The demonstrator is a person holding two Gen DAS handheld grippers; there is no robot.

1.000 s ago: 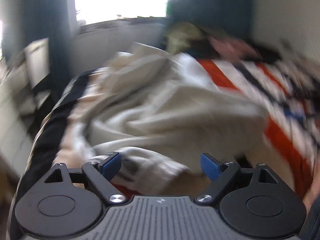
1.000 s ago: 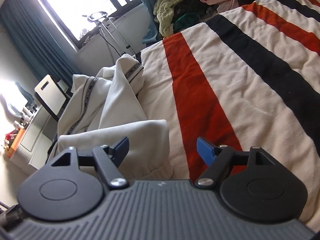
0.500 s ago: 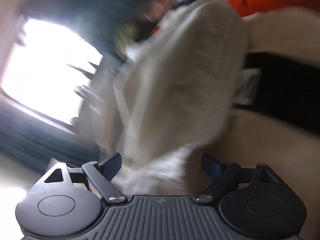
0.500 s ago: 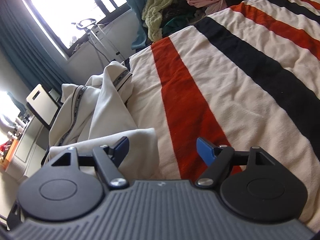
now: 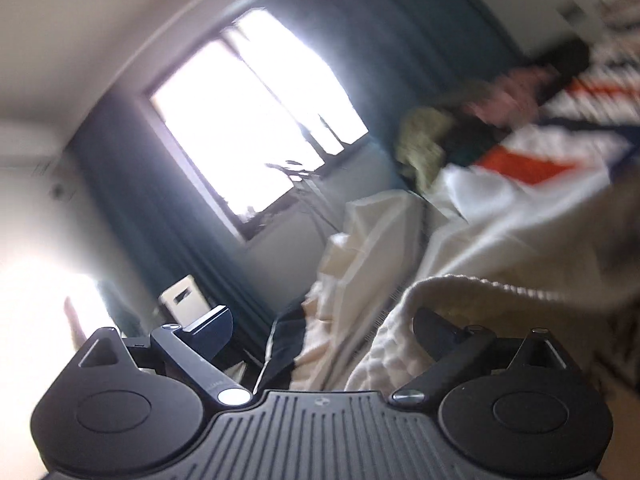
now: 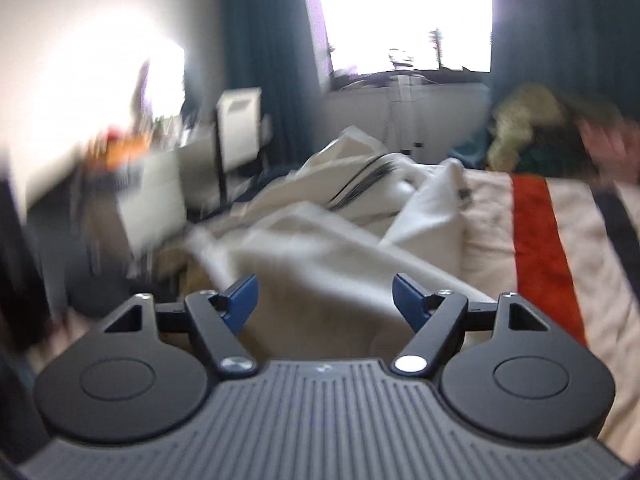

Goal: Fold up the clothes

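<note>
A cream garment (image 5: 500, 240) with a dark trim stripe lies crumpled on the striped blanket (image 5: 520, 164). My left gripper (image 5: 320, 320) is tilted sideways, its jaws opening wide. A knitted cream hem lies against the right finger (image 5: 432, 324), and no pad presses on it. In the right wrist view the same cream garment (image 6: 320, 248) is heaped at the bed's left edge on the blanket (image 6: 536, 232). My right gripper (image 6: 324, 292) is held open just above it, with cloth beyond the blue pads and nothing clamped. Both views are blurred.
A pile of other clothes (image 6: 524, 120) sits at the far end of the bed, also seen in the left view as a pile (image 5: 424, 136). A white chair (image 6: 238, 128) and a cluttered desk (image 6: 148, 184) stand left of the bed. A bright window (image 6: 400, 12) with dark curtains is behind.
The left view rolled and swung from the garment toward the window, and its jaws spread wider. The right view rolled level and swept left across the bed to the cream garment.
</note>
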